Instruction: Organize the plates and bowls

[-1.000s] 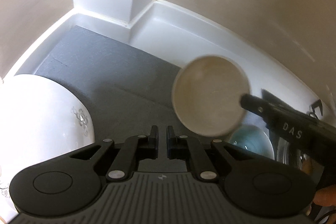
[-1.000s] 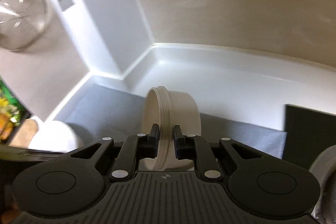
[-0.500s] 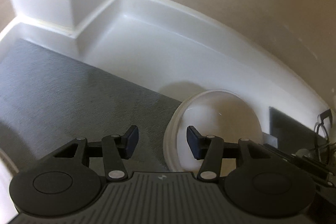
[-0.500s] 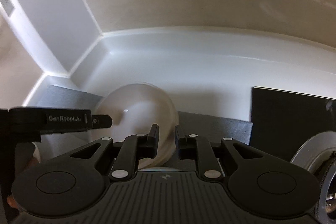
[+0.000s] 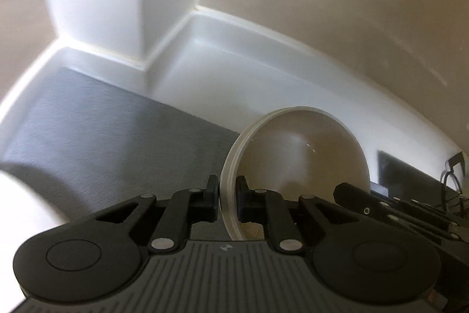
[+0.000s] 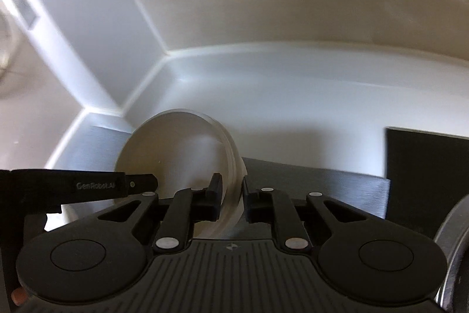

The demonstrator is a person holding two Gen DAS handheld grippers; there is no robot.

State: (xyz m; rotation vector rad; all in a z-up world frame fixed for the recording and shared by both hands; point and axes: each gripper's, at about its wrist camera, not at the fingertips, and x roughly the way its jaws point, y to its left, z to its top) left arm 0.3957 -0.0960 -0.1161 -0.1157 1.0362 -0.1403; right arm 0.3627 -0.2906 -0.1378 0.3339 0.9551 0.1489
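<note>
Countertop (image 5: 263, 84), white and coved where it meets the beige wall, carries a grey ribbed mat (image 5: 111, 137) along its near side. Bowl (image 5: 296, 163), cream and shallow with a stepped rim, is held on edge above the boundary between mat and bare counter; whether it touches either cannot be told. Left gripper (image 5: 227, 203) is clamped across the rim, one finger against the outer wall and one inside the cavity. Right gripper (image 6: 231, 200) pinches the opposite rim in the same manner, so the bowl (image 6: 176, 163) hangs between both. Judged ceramic, the bowl should be rigid, fairly heavy, glaze-slick and chip-prone; the stepped rim offers the surest purchase, gripped squarely and set down gently.
</note>
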